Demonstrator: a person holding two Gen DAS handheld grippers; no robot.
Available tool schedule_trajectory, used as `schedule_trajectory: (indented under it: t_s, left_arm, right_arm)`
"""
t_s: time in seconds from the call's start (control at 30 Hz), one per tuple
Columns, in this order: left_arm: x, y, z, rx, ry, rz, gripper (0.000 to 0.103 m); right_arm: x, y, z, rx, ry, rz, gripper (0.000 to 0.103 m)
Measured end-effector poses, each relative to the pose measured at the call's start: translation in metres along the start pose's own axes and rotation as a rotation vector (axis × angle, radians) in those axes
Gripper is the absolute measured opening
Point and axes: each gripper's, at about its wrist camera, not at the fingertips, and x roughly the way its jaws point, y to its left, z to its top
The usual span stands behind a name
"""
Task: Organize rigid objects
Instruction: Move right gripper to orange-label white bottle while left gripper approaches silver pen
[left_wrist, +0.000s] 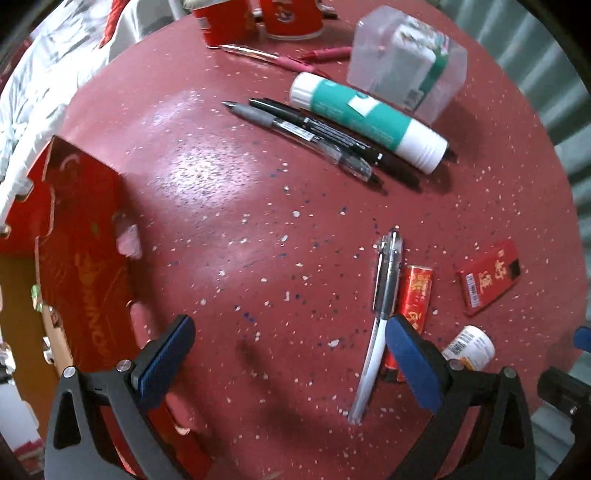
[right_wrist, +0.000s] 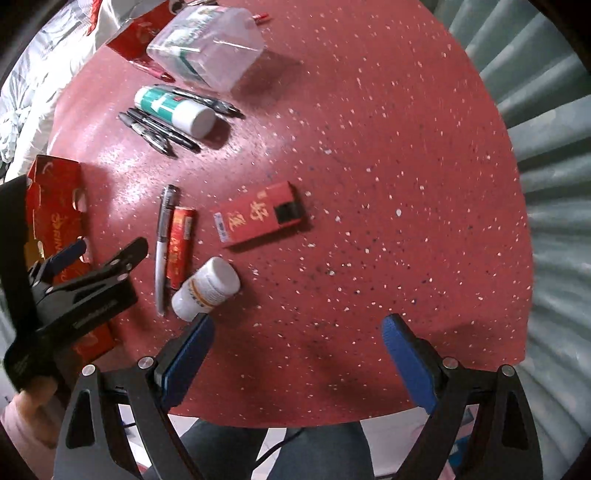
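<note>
On the round red table (left_wrist: 229, 206) lie a silver pen (left_wrist: 380, 314), a small red packet (left_wrist: 413, 299), a red flat box (left_wrist: 489, 277) and a white pill bottle (left_wrist: 471, 349). Farther off lie a green-and-white glue stick (left_wrist: 365, 120) and dark pens (left_wrist: 306, 136). My left gripper (left_wrist: 291, 350) is open and empty, its right finger over the silver pen. My right gripper (right_wrist: 299, 354) is open and empty near the table's front edge, its left finger beside the pill bottle (right_wrist: 207, 288). The red flat box (right_wrist: 258, 214), the silver pen (right_wrist: 162, 240) and the packet (right_wrist: 179, 247) lie ahead of it.
A red cardboard box (left_wrist: 77, 236) stands at the table's left edge, also in the right wrist view (right_wrist: 55, 206). A clear plastic container (left_wrist: 406, 62) holding a white packet and red cups (left_wrist: 288, 18) stand at the back. Red pens (left_wrist: 295, 61) lie near them. A ribbed grey wall (right_wrist: 554, 184) runs along the right.
</note>
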Motion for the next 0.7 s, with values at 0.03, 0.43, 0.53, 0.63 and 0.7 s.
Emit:
schedule_trajectory:
  t_s: [0.03, 0.43, 0.53, 0.63, 0.7]
  left_arm:
    - [0.003, 0.0, 0.0, -0.001, 0.007, -0.004, 0.103]
    - [0.024, -0.001, -0.002, -0.014, 0.026, 0.028, 0.103]
    - [0.024, 0.014, -0.004, -0.043, 0.019, 0.038, 0.103]
    - [0.025, 0.023, -0.003, -0.08, 0.015, 0.047, 0.103]
    - [0.025, 0.03, -0.003, -0.101, 0.005, 0.066, 0.103]
  right_arm:
    - [0.002, -0.001, 0.0, -0.004, 0.003, 0.007, 0.093]
    - [0.012, 0.001, 0.001, -0.049, 0.03, 0.032, 0.093]
    - [0.017, 0.008, 0.003, -0.05, 0.037, 0.04, 0.093]
    - [0.023, 0.014, 0.002, -0.037, 0.05, 0.059, 0.093]
    - [0.028, 0.021, 0.001, -0.014, 0.062, 0.075, 0.093]
